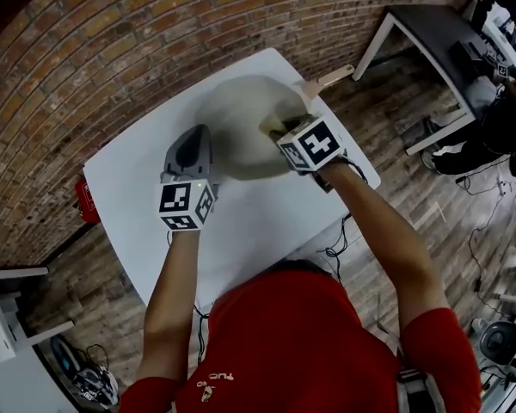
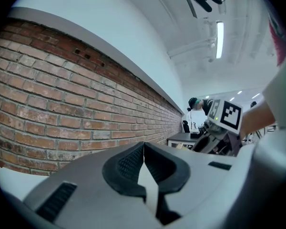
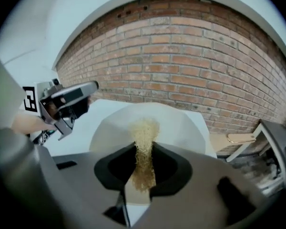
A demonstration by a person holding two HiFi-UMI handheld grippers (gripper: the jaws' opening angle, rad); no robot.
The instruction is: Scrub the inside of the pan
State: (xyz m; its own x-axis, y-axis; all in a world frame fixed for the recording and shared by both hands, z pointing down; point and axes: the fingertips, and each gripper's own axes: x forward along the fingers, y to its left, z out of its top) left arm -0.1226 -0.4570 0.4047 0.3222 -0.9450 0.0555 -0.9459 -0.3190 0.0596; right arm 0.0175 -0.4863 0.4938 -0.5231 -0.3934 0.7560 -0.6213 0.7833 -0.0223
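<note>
Bare white table [image 1: 258,222] open on near side of pan [image 1: 236,119], brick wall [image 1: 138,50] close behind far edge, left gripper [image 1: 192,140] beside pan's left rim, right gripper [image 1: 279,132] with scrub pad [image 3: 144,142] over its right rim

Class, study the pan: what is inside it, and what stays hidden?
A tan pad, gripped by the right gripper, reaches into the pan; the rest looks bare and cream. The floor beneath the pad and gripper is covered, so contact cannot be confirmed.

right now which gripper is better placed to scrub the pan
Right. The right gripper is shut on the scrubber over the pan; the left gripper is shut, empty, beside its rim.
</note>
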